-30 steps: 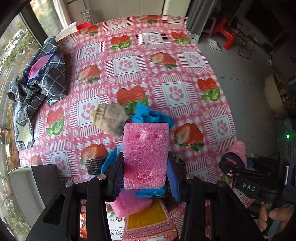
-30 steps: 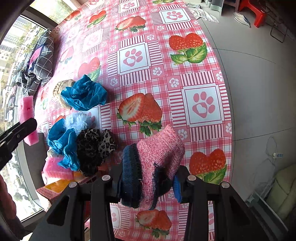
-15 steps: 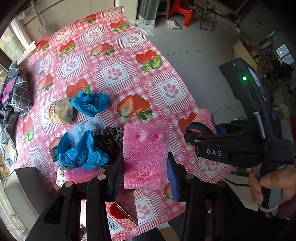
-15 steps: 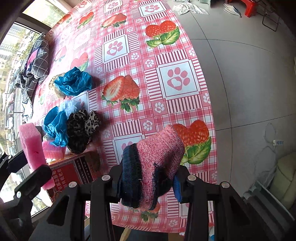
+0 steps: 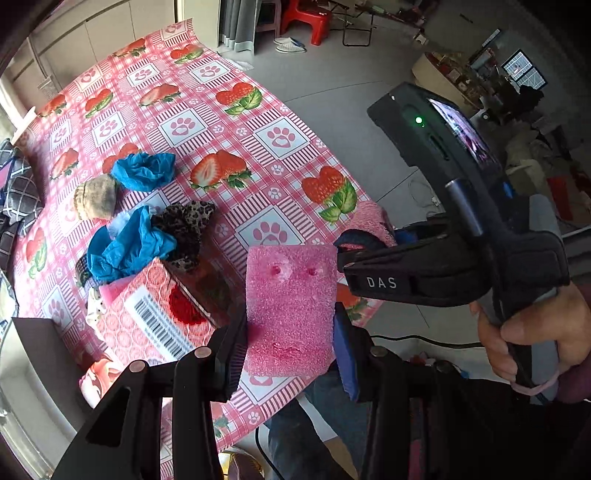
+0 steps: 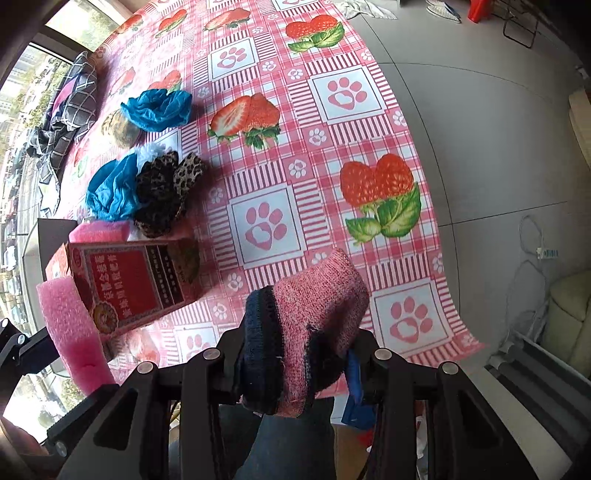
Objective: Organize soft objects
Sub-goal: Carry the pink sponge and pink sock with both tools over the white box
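Note:
My left gripper [image 5: 290, 347] is shut on a pink foam sponge [image 5: 291, 306], held in the air off the table's near edge; the sponge also shows in the right wrist view [image 6: 74, 332]. My right gripper [image 6: 295, 365] is shut on a pink knitted sock with a dark cuff [image 6: 310, 328], also off the near edge; it shows in the left wrist view [image 5: 365, 221]. On the strawberry tablecloth [image 6: 332, 92] lie a blue cloth [image 5: 144, 171], a beige sock [image 5: 96, 197], and a pile of blue and leopard-print fabric [image 6: 147, 188] beside a red carton [image 6: 136, 280].
A second pink sponge [image 6: 99, 230] rests on the red carton's far side. A plaid garment [image 6: 70, 110] lies at the table's far left. Grey floor [image 6: 498, 110] lies to the right of the table, with a red stool [image 5: 306, 22] beyond.
Both grippers have drawn back and risen from over the table to beyond its near edge, each still holding its object. The objects on the table have not moved.

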A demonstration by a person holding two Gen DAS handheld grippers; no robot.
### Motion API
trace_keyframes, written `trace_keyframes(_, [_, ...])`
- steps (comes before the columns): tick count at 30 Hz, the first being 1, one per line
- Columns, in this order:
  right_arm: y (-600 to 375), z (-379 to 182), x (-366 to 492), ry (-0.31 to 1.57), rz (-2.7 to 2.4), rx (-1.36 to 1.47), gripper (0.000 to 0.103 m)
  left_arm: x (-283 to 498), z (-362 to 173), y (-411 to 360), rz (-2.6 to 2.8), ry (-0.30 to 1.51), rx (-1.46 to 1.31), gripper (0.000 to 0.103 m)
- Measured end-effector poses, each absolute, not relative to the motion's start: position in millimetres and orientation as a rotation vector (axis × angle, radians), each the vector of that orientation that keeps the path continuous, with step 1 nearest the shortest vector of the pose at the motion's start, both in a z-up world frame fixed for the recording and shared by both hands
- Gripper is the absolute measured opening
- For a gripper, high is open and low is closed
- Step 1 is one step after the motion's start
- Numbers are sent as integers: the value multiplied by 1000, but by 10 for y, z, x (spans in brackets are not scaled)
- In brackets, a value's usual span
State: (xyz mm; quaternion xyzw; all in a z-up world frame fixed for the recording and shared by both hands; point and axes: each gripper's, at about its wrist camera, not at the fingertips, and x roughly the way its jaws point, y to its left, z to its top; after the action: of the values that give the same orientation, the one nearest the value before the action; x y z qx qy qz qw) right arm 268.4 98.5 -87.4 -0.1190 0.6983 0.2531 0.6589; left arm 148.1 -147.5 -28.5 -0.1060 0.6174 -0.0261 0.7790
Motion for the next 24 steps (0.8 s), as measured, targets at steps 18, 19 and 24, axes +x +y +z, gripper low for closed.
trace_keyframes(18, [1575,-800,1472,1576,792,-442,42,379,-22,-884,149,1240,-308,46])
trace_keyframes(19, [1626,-792,1409,1573,811,-459,42,335,-27,-837,167,1235,-317,46])
trace_keyframes(24, [1890,-750,1101,1552,913,-544,42,131,-4,-629,246,1211,-356,46])
